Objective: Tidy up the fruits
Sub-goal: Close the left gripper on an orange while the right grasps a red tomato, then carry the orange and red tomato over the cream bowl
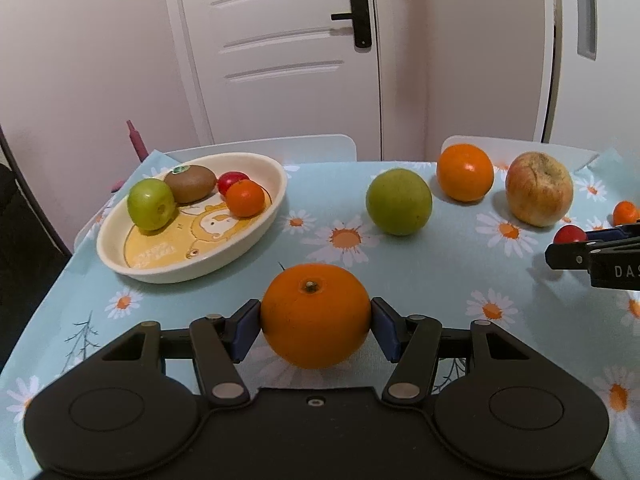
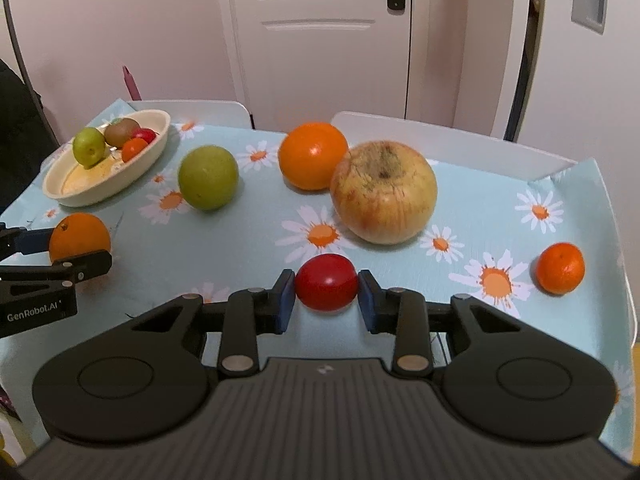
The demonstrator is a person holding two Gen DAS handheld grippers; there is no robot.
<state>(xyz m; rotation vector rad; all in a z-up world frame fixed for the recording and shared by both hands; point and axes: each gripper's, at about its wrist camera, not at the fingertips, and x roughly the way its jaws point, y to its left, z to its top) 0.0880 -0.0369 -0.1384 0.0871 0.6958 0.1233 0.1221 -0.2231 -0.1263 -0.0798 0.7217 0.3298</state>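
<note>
My left gripper (image 1: 316, 320) is shut on a large orange (image 1: 316, 314), just above the tablecloth; it also shows in the right wrist view (image 2: 78, 236). My right gripper (image 2: 326, 294) is shut on a red cherry tomato (image 2: 326, 282), also seen in the left wrist view (image 1: 569, 235). A cream oval dish (image 1: 256, 228) at the far left holds a green apple (image 1: 151, 204), a kiwi (image 1: 190, 183), a red tomato (image 1: 230, 179) and a small mandarin (image 1: 245, 198). Loose on the cloth are a green apple (image 2: 208, 178), an orange (image 2: 312, 156), a large yellow-red apple (image 2: 384, 192) and a mandarin (image 2: 560, 268).
The table carries a light blue daisy-print cloth (image 2: 500, 216). White chair backs (image 2: 440, 132) stand at its far edge, with a white door (image 2: 320, 40) behind. The table's left edge drops off beside the dish (image 2: 108, 188).
</note>
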